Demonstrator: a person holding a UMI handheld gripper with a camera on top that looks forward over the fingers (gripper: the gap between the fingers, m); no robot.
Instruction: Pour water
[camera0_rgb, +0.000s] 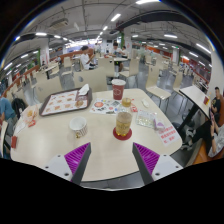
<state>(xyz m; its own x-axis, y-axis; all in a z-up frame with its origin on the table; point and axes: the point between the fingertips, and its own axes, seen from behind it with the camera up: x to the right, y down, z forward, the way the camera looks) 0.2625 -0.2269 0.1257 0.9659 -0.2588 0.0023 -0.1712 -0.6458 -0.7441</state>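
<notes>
Cafeteria hall, ceiling strip lights, rows of tables and chairs behind. Round pale table fills centre of frame. Clear cup stands on red coaster at frame centre, just ahead of fingers. Red cup behind it, upper centre. Small white cup left of centre. Tray upper left. Gripper at bottom, fingers spread apart, purple pads showing, nothing between them.
</notes>
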